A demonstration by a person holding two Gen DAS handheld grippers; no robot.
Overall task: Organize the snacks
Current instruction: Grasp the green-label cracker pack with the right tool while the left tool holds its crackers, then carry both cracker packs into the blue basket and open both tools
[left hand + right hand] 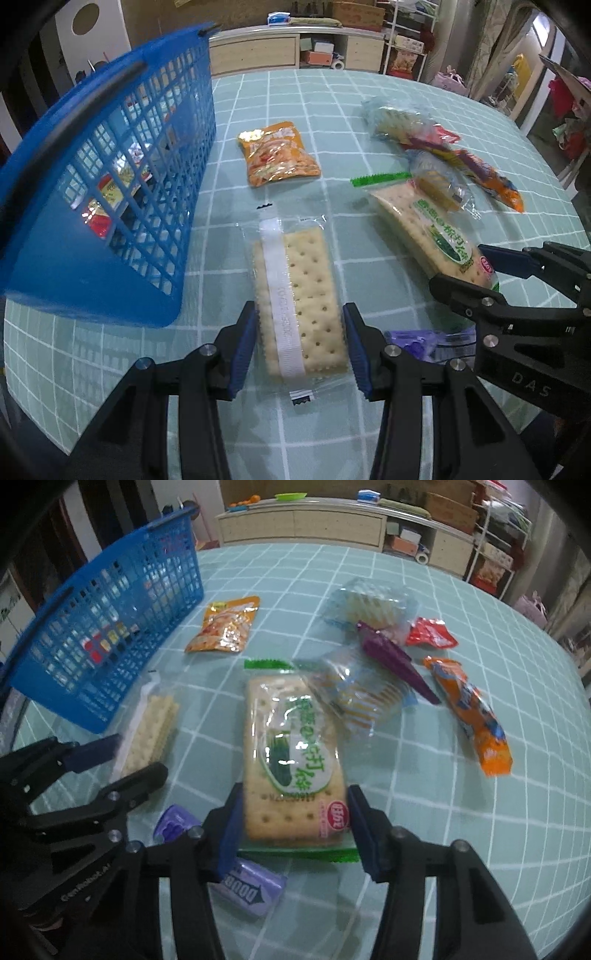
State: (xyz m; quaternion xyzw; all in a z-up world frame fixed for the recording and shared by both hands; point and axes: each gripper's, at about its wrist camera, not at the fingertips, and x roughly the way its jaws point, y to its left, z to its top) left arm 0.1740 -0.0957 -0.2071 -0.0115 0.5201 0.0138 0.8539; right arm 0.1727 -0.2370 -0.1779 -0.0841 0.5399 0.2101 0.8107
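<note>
Clear-wrapped cracker pack (pixel 301 299) lies flat beside the blue mesh basket (pixel 110 192), which contains several snacks. Green-labelled cracker pack (pixel 293 764) lies flat; remaining wrapped snacks (pixel 388 657) lie scattered beyond it

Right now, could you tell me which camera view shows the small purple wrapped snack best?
The right wrist view: the small purple wrapped snack lies near the camera, its printed lettering readable, partly behind a gripper finger. The left wrist view shows only a purple sliver between the two grippers.
</note>
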